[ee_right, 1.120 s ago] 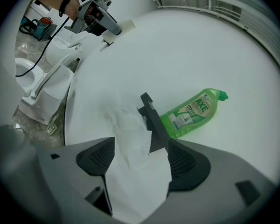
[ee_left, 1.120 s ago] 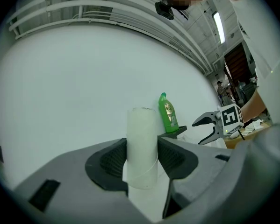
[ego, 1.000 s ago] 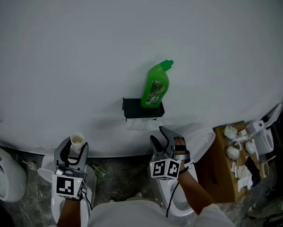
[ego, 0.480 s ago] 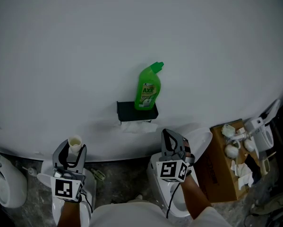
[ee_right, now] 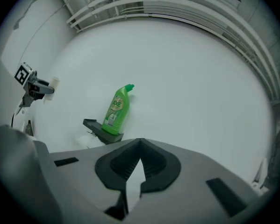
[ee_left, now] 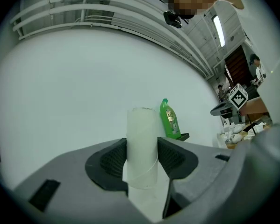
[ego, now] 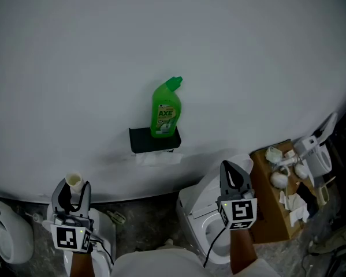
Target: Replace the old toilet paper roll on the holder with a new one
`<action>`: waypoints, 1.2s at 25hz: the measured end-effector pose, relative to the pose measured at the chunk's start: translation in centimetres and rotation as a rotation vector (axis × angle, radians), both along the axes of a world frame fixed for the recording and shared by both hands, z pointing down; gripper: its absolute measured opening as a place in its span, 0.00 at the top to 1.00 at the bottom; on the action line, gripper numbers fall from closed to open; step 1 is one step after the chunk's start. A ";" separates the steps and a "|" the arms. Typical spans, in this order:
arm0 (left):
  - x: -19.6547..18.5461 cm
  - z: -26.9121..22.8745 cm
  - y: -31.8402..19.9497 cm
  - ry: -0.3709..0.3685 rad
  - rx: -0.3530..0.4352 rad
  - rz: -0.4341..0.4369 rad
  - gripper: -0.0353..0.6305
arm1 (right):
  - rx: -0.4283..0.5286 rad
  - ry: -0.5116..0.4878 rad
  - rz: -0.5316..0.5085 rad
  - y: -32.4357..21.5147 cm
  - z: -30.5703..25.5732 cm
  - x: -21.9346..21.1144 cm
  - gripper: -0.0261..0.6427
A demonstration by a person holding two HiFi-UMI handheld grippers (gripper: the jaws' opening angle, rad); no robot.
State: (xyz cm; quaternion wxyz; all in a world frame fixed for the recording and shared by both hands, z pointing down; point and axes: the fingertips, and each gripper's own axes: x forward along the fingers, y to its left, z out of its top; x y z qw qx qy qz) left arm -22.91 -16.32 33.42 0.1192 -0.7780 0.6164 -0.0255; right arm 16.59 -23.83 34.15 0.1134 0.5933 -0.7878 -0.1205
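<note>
Partly tucked under the black holder (ego: 142, 138), a white scrap of paper (ego: 158, 158) is too blurred to tell whether a roll hangs there. One green bottle (ego: 164, 109) stands on the holder's shelf. One pale cardboard tube (ego: 73, 180) stands upright, clamped in the left gripper (ego: 72, 189), well apart from the holder. The right gripper (ego: 233, 167) is clenched on nothing, above a white toilet (ego: 198, 209) half hidden by the arm
</note>
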 end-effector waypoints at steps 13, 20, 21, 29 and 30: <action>-1.6 0.2 2.9 0.113 -0.001 -0.074 0.64 | 0.003 -0.287 0.145 5.8 -1.6 7.7 0.96; -0.4 0.0 2.5 0.110 0.002 -0.062 0.64 | 0.013 -0.288 0.116 5.8 -2.4 7.6 0.96; -0.3 0.0 2.6 0.110 0.000 -0.061 0.64 | 0.008 -0.288 0.110 5.7 -2.3 7.4 0.96; -0.3 0.0 3.3 0.108 -0.001 -0.081 0.64 | -0.011 -0.297 0.057 5.4 -1.9 6.1 0.96; -0.3 0.1 3.4 0.109 -0.002 -0.084 0.64 | -0.012 -0.297 0.052 5.3 -1.8 6.0 0.96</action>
